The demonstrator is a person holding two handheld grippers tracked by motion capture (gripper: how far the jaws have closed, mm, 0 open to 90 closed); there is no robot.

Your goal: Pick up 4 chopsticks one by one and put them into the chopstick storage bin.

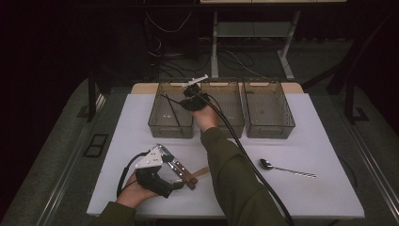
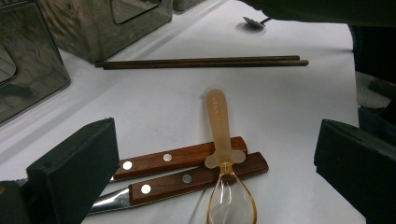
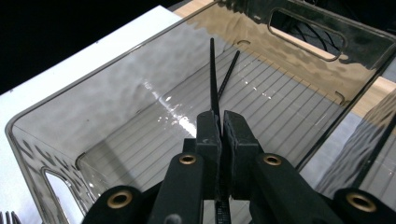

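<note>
My right gripper (image 1: 194, 100) hangs over the left smoky plastic bin (image 1: 160, 123) at the back of the table. Its jaws (image 3: 220, 116) are shut on a pair of thin black chopsticks (image 3: 214, 70), whose tips slant down into that bin (image 3: 116, 98). My left gripper (image 1: 171, 174) rests low near the table's front left, jaws wide open (image 2: 215, 140). Between and just beyond them lie two wood-handled knives (image 2: 187, 163) and, across those handles, a translucent amber spoon (image 2: 219, 126). The left pads touch nothing.
Two more smoky bins (image 1: 225, 106) (image 1: 268, 108) stand beside the first along the back. A metal spoon (image 1: 282, 168) lies at the front right. A pair of brown chopsticks (image 2: 201, 61) lies on the white table (image 1: 324, 188) past the knives. The right sleeve (image 1: 230, 169) crosses the middle.
</note>
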